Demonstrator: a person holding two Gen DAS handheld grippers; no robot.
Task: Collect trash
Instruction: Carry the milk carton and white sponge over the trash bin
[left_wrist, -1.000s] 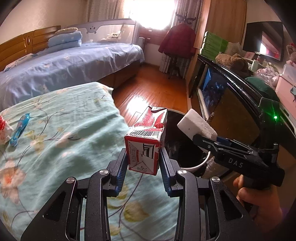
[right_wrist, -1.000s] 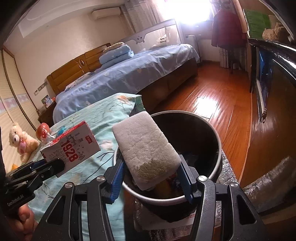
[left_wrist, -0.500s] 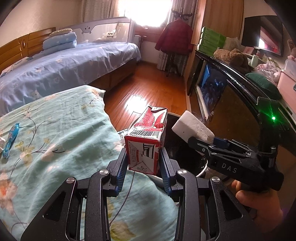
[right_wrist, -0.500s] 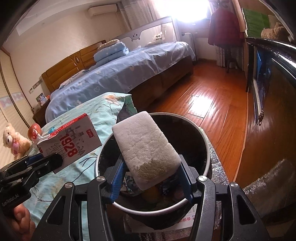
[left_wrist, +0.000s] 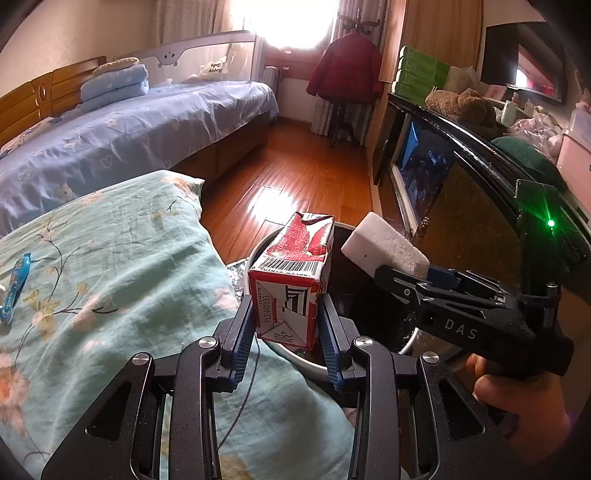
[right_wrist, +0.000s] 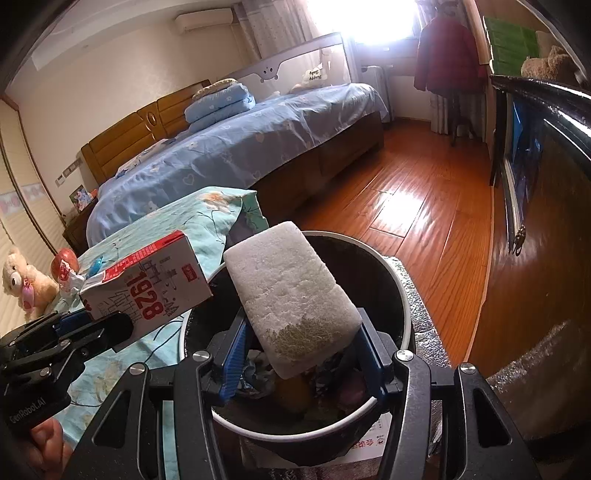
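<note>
My left gripper (left_wrist: 286, 325) is shut on a red and white milk carton (left_wrist: 291, 273), held at the near rim of the black trash bin (left_wrist: 410, 343). In the right wrist view the same carton (right_wrist: 147, 291) hangs at the bin's left edge, above the bedspread. My right gripper (right_wrist: 299, 347) is shut on a white foam block (right_wrist: 291, 288), which hovers over the open bin (right_wrist: 391, 277). Crumpled trash lies inside the bin. The block (left_wrist: 384, 247) and the right gripper also show at the right of the left wrist view.
A bed with a green floral cover (left_wrist: 110, 266) lies left of the bin, with a blue wrapper (left_wrist: 16, 280) on it. More litter (right_wrist: 68, 273) and a teddy bear (right_wrist: 22, 280) sit farther along. A black cabinet (left_wrist: 480, 192) runs along the right. Wooden floor (right_wrist: 424, 206) lies beyond.
Both grippers have drifted toward the bin with their loads. The block now hangs further over the bin's opening, and the carton has reached its rim.
</note>
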